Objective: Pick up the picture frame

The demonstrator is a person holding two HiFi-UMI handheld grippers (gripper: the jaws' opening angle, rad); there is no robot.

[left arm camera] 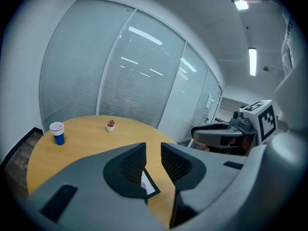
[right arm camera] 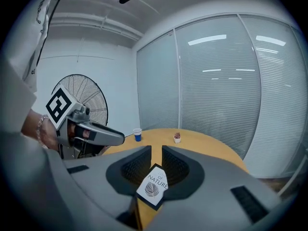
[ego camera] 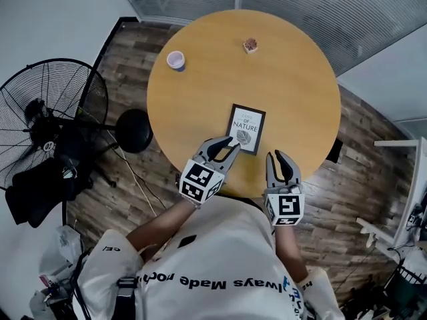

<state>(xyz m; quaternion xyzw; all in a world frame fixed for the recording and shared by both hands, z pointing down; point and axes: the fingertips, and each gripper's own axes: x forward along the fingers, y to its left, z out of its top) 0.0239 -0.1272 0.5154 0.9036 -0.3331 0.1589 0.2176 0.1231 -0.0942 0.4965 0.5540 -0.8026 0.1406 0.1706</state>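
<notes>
My left gripper (ego camera: 223,145) and right gripper (ego camera: 281,157) over the table (ego camera: 200,79), jaws spread, both empty (picture frame (ego camera: 246,128) flat, just ahead).

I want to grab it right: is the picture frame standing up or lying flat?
Lying flat: the picture frame rests face up on the table, print showing from above.

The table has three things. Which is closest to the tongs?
The picture frame, lying flat with a leaf print, just ahead of the left tongs and right tongs. The cup and little potted plant sit far across the table.
</notes>
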